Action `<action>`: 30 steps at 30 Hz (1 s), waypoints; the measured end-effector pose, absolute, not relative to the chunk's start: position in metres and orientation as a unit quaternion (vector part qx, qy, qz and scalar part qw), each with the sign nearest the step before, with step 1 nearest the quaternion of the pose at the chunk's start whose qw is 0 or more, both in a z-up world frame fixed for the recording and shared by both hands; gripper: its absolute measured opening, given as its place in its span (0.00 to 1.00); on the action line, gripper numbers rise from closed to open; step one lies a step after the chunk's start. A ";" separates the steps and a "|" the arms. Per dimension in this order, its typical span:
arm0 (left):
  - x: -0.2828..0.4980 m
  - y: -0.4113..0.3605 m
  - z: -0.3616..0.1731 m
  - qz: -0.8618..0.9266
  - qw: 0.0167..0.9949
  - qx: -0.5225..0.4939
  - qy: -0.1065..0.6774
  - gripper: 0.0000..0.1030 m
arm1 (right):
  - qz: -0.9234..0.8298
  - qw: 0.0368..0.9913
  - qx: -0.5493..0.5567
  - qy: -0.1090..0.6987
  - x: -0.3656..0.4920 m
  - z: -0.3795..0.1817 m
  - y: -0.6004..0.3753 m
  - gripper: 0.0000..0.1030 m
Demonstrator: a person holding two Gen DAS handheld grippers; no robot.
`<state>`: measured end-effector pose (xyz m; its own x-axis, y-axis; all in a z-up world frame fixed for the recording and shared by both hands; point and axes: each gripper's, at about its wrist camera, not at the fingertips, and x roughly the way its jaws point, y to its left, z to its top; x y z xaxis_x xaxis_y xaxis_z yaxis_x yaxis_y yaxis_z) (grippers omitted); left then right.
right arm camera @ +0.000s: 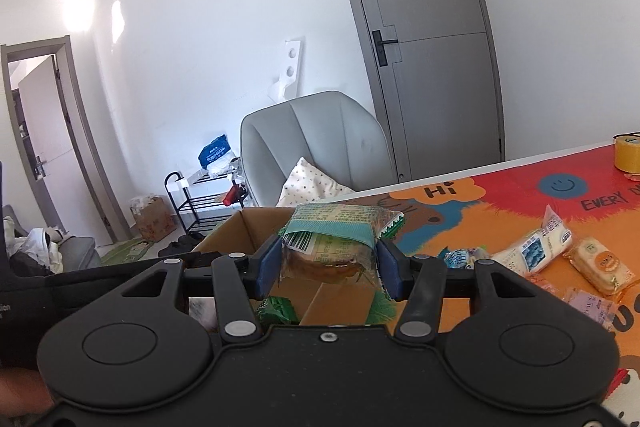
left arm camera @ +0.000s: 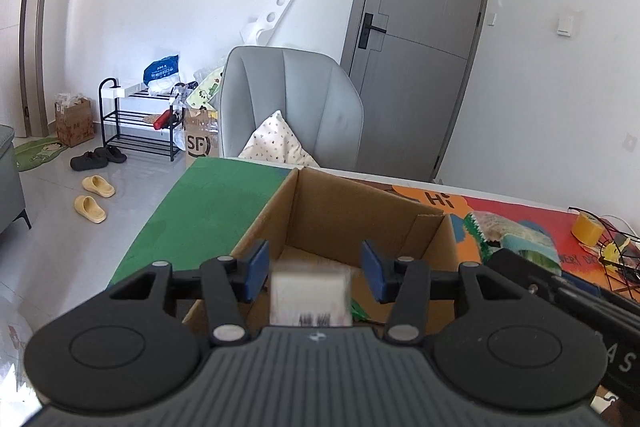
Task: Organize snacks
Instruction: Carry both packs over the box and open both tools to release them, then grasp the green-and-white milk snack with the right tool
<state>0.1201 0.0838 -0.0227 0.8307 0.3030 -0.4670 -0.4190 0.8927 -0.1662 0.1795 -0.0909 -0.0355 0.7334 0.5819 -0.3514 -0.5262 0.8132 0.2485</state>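
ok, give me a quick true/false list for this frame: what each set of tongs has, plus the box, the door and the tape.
1. The right tongs clamp a green-wrapped snack packet. True.
2. The left tongs squeeze the white packet. False: it sits blurred between the blue pads, with a gap on each side.
3. The brown cardboard box is open at the top. True.
4. The grey door stands ajar. False: it is shut.
5. The yellow tape roll lies in the box. False: it is on the colourful table mat.
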 end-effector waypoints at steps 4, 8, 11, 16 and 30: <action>0.113 0.088 -0.017 0.196 0.946 -0.143 0.214 0.48 | 0.303 0.923 0.074 0.224 0.183 -0.039 -0.086 0.50; 0.109 0.087 -0.013 0.209 0.943 -0.143 0.215 0.52 | 0.322 0.915 0.077 0.232 0.182 -0.039 -0.082 0.54; 0.105 0.087 -0.011 0.214 0.943 -0.143 0.212 0.63 | 0.324 0.913 0.078 0.235 0.178 -0.038 -0.083 0.67; 0.101 0.081 -0.010 0.222 0.941 -0.141 0.211 0.79 | 0.301 0.919 0.085 0.239 0.176 -0.036 -0.098 0.74; 0.100 0.041 -0.006 0.203 0.949 -0.130 0.206 0.91 | 0.233 0.938 0.109 0.234 0.172 -0.036 -0.181 0.79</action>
